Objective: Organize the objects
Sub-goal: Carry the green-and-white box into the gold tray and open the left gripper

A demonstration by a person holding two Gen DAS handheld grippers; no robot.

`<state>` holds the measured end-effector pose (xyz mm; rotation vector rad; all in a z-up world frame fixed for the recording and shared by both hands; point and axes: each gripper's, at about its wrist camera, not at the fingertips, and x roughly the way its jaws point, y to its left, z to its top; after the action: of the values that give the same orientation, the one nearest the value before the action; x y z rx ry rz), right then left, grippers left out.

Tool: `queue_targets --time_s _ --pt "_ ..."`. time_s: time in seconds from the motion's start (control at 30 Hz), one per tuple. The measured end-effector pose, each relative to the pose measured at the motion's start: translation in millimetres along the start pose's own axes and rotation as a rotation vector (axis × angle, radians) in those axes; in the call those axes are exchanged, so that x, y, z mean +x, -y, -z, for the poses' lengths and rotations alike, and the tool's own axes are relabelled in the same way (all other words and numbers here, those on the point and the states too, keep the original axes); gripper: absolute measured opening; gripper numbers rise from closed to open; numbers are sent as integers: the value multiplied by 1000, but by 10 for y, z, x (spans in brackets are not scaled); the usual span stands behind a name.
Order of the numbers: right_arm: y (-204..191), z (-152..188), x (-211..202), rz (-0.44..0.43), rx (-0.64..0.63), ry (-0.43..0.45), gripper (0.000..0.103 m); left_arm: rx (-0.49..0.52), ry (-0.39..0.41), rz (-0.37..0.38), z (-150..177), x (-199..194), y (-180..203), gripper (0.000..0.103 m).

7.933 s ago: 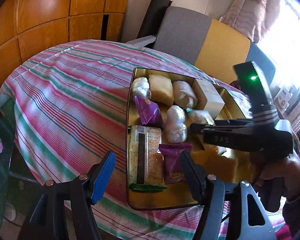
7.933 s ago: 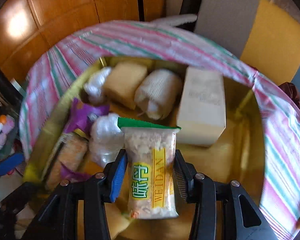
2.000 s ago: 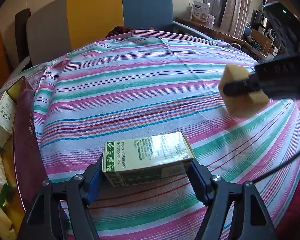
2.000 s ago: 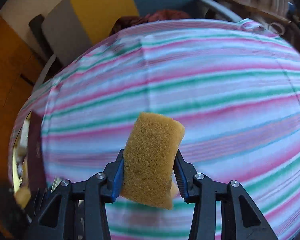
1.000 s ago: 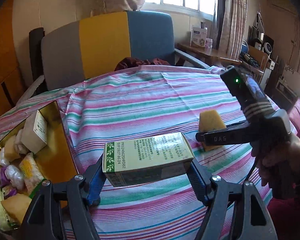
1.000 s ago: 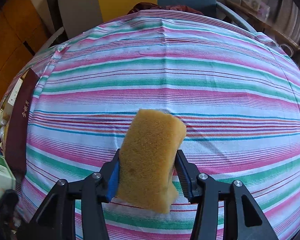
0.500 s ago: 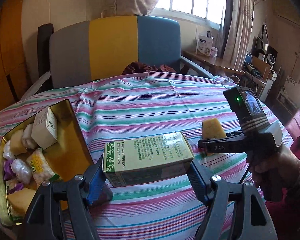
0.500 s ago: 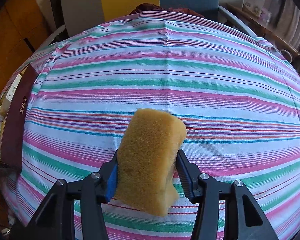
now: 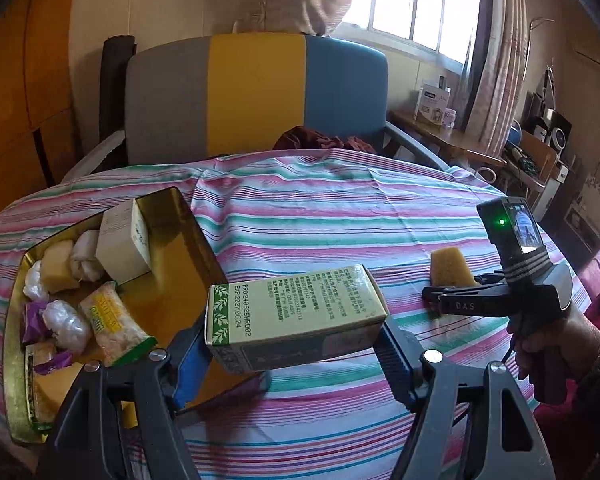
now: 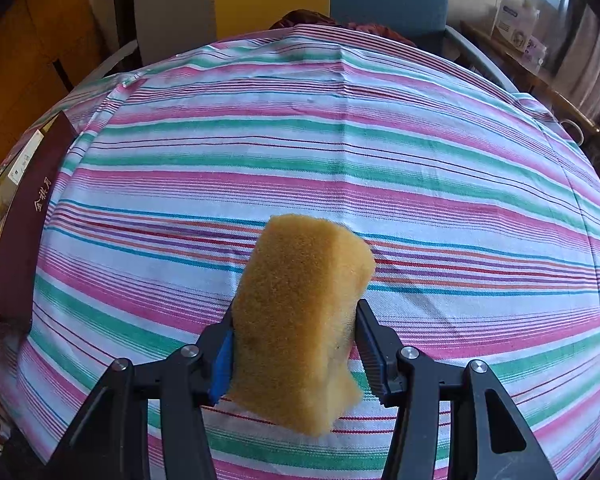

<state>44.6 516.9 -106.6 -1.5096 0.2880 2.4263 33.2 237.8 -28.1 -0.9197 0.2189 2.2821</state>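
Sponge (image 9: pixel 447 267) first: in left wrist view it's down on striped tablecloth (image 9: pixel 320 220) off to your right, pinched by right gripper (image 9: pixel 432 300). Your left gripper (image 9: pixel 296 344) clamps green box (image 9: pixel 296 316), long axis crosswise between pads, tin (image 9: pixel 172 248) just left and nearer that hand.

Right wrist view: right gripper (image 10: pixel 296 354) narrow, hugging sponge (image 10: pixel 300 316), long axis pointing away; tin edge (image 10: pixel 20 216) far left.

Setting: a lived-in home, sitting or dining room. Round table (image 9: pixel 380 208) under a striped cloth; armchair (image 9: pixel 256 96) in grey, yellow and blue panels; wood-panelled wall (image 9: pixel 24 92); curtained window (image 9: pixel 412 0); side desk (image 9: pixel 452 140) with boxes; cluttered shelf of small electronics (image 9: pixel 548 136); gold tin (image 9: pixel 188 224) of wrapped snacks.
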Motion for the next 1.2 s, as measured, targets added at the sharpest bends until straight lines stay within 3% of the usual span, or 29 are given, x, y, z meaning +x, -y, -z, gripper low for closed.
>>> queue_targets --time_s 0.2,0.6,0.73,0.83,1.07,1.2 --pt "-25 5 11 8 -14 5 54 -63 6 -18 8 -97 -358 74" --pt "-86 14 -1 40 -56 8 54 -387 49 -232 288 -668 -1974 74" --pt "-101 14 -4 45 -58 7 54 -456 17 -192 386 -651 -2160 74" --pt "-109 15 -1 48 -63 8 54 -473 -27 -128 363 -481 -2080 74" --pt "-110 6 -3 53 -70 7 54 -521 -120 33 61 44 -1816 74" --pt "-112 5 -4 54 -73 7 54 -538 -167 55 -84 347 -1733 74"
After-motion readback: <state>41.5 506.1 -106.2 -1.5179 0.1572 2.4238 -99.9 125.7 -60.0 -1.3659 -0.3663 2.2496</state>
